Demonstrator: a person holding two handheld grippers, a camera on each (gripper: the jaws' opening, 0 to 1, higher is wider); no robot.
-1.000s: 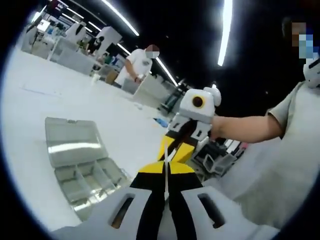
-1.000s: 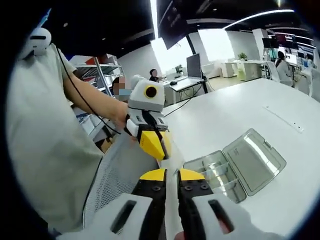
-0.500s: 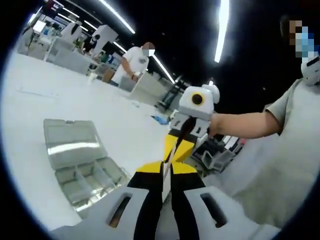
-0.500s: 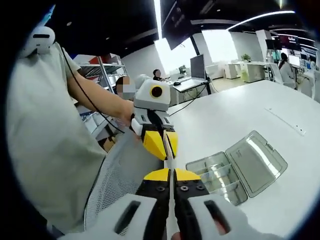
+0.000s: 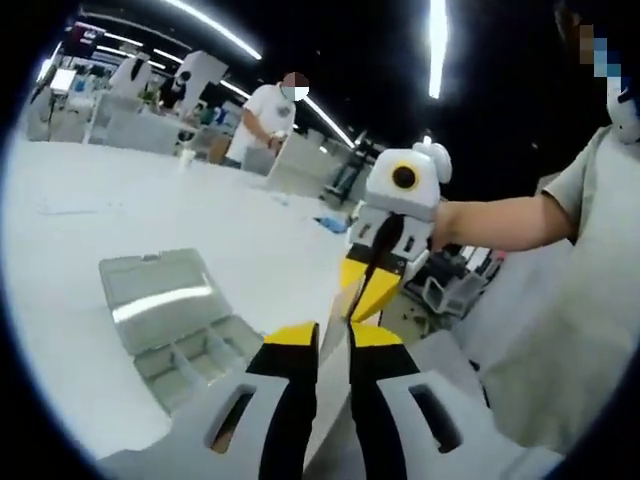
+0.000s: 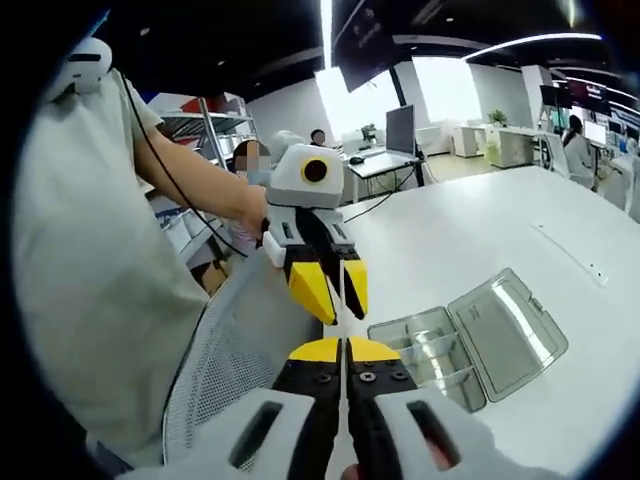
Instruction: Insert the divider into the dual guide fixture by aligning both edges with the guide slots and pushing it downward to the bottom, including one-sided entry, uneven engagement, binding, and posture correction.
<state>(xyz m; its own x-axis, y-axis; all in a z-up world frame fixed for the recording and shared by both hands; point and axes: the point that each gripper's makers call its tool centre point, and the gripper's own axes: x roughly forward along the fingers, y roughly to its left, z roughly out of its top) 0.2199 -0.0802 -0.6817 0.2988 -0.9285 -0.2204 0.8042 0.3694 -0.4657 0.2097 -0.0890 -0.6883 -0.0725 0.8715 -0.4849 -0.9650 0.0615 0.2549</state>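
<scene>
Right gripper view, bottom centre: the right gripper (image 6: 344,352) pinches the thin divider (image 6: 341,300), its jaws pressed together on it. Left gripper (image 5: 334,335) stands spread around the divider's other end, with the clear fixture box (image 6: 470,340) open at right on the white table (image 6: 470,240).

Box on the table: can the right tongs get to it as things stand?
Probably yes: nothing stands between the right tongs and the open box, though they are shut on the divider.

Thin white divider (image 6: 341,300) edge-on; clear fixture box (image 6: 470,340) lies open.
</scene>
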